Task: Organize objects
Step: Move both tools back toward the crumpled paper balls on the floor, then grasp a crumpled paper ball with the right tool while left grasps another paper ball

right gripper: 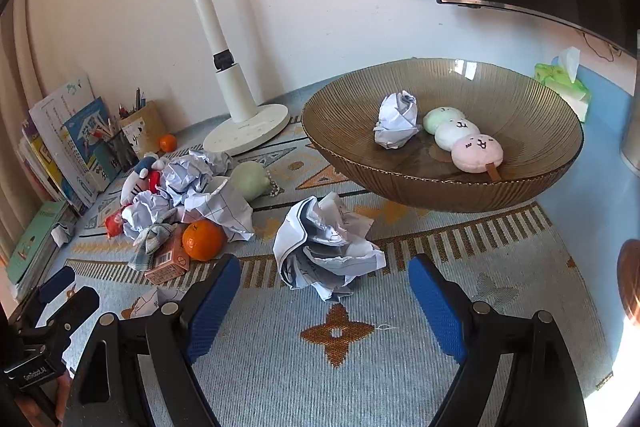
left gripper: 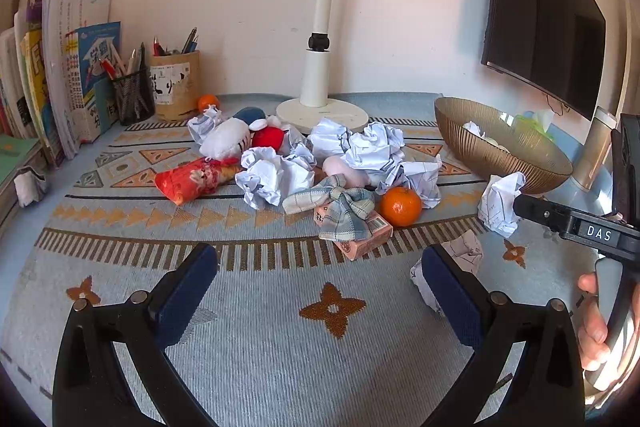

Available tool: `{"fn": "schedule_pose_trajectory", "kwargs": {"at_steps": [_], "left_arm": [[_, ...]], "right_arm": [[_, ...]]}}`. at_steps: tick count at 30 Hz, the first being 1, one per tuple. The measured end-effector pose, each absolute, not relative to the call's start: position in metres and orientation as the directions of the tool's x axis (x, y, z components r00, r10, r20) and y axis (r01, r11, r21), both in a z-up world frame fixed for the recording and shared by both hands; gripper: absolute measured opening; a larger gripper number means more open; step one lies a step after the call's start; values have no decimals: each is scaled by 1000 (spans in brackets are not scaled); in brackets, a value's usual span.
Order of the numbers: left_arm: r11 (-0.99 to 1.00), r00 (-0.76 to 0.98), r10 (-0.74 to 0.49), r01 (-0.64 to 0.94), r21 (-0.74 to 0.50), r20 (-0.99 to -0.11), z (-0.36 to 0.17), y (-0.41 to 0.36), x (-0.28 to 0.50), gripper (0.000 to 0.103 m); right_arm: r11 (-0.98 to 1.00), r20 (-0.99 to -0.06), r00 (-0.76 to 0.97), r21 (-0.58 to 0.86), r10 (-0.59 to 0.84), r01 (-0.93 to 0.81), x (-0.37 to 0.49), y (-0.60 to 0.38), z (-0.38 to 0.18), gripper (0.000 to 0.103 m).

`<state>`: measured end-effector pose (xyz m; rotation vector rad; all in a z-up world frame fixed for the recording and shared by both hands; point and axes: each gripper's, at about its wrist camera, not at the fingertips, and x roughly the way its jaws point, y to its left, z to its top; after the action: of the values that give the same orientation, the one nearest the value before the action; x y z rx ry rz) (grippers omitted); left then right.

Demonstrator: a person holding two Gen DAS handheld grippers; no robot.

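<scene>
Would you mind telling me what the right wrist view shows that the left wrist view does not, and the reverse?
Only the right wrist view shows the bowl's inside: a paper ball and a three-ball plush dango.
Only the left wrist view shows the red snack packet whole.
Both show the brown bowl, the near orange, the lamp base, and each view's own open claw, left and right.

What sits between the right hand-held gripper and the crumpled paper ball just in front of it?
Nothing visible: only bare patterned rug separates the open right hand-held gripper from the crumpled white paper ball. The ribbed amber glass bowl sits beyond it.
</scene>
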<state>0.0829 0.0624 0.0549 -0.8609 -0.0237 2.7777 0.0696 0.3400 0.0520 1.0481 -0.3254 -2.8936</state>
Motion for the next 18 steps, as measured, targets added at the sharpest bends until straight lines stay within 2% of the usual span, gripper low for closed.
{"fn": "schedule_pose_trajectory", "kwargs": {"at_steps": [3,8,11,13,15,16,17,18], "left_arm": [[-964,-782,254,-251,-86,-570,56,68,82,102],[-894,-657,427,-412,-178,-622,52,94,81,102],[-880,-617,432,-449,-157,-658,47,116,79,102],[-881,-602,414,-453,-135,-682,44,127,74,96],[-874,-567,421,-464,-148,-708,39,134,67,78],[-871,-557,424,-468,-153,-714,36,137,65,73],[-871,-548,420,-468,-150,-723,34,139,63,61],[-870,-539,416,-470,-148,-733,32,141,61,43]], "right_arm": [[-977,-665,-737,212,-120,-32,57,341,50,85],[-977,-677,-728,209,-109,-48,46,342,47,83],[-979,-690,-715,202,-114,-38,40,339,44,69],[-982,-705,-702,182,-102,-40,34,335,42,61],[-983,-705,-700,182,-111,-28,32,334,41,52],[-983,-699,-706,182,-117,-18,34,333,42,47],[-984,-693,-711,180,-120,-9,36,332,43,46],[-983,-685,-716,184,-134,9,38,331,44,44]]}}
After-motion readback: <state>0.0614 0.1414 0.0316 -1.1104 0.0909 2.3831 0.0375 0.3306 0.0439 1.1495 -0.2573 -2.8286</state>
